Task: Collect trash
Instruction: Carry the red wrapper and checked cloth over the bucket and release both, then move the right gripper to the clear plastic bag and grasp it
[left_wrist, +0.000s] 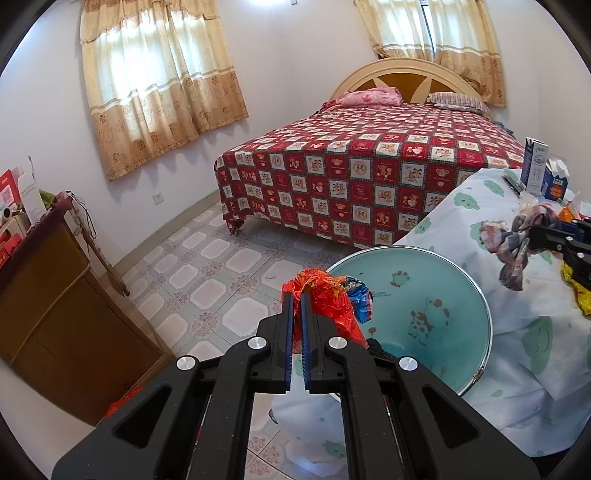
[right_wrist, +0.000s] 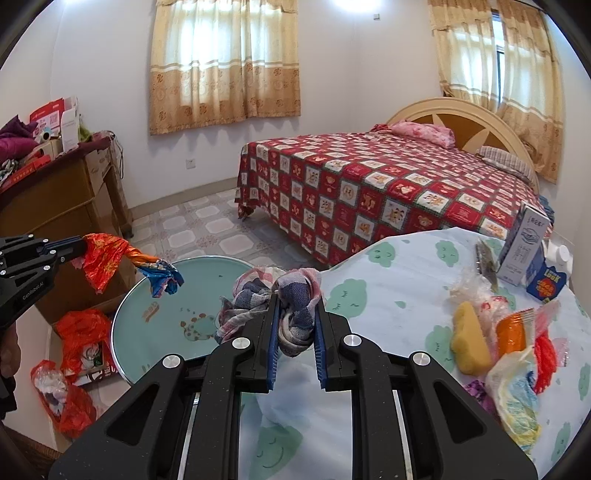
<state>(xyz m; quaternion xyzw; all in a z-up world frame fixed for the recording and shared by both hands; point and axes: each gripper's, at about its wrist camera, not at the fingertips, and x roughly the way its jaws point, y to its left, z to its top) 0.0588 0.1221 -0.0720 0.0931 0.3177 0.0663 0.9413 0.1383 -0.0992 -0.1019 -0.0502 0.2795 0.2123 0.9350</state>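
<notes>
Both grippers loaded with light, limp trash over the teal basin

Lower centre, left wrist view: left gripper (left_wrist: 297, 295) clamped shut on a thin red wrapper (left_wrist: 325, 295), crinkly, slippery, best pinched at its bunched neck. Right gripper (right_wrist: 295, 301) pinches a soft checked rag (right_wrist: 291, 295), compressible, gripped mid-wad. Beyond, the basin (left_wrist: 436, 258); more trash at right on the covered table (right_wrist: 388, 288)
</notes>
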